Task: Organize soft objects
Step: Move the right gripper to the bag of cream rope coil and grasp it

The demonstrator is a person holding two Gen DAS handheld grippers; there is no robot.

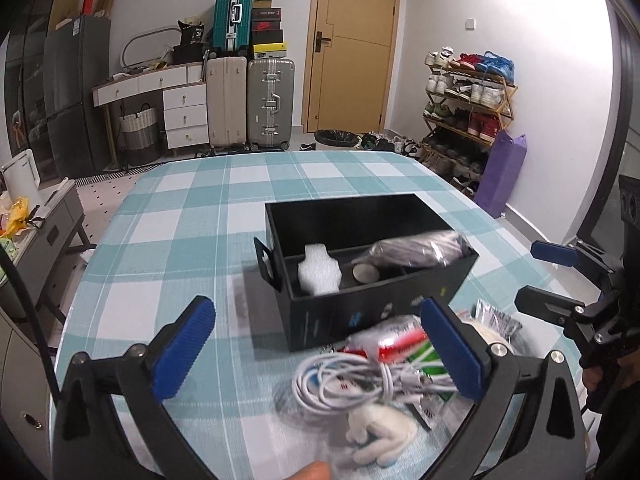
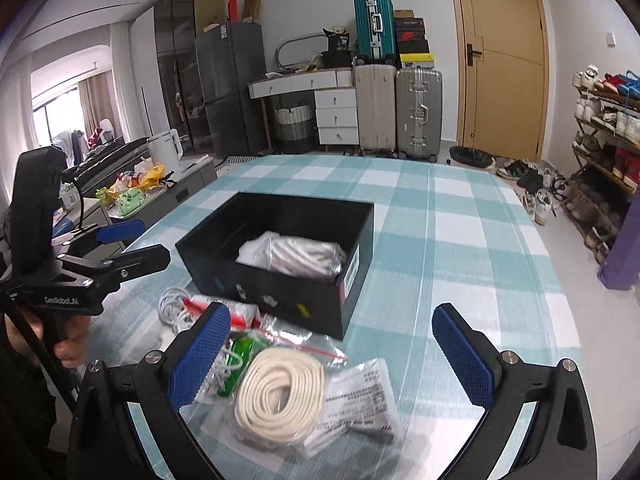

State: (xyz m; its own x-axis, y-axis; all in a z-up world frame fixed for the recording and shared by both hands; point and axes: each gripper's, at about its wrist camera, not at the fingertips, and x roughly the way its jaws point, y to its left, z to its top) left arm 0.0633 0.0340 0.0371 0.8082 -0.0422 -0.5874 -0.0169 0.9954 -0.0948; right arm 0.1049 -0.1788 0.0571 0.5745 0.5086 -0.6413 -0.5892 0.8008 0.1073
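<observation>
We hold the left gripper wide open, nothing between its pads, hovering above the coiled white cable and a small white plush toy on the checked tablecloth. Behind them stands the black box with wrapped items inside. Our right gripper also gapes wide, empty, above the bagged cream cord coil.

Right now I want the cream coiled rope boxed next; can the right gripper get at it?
Probably yes. The right gripper is open, and the cream coiled rope lies on top of the plastic packets between its fingers, with nothing covering it.
</observation>
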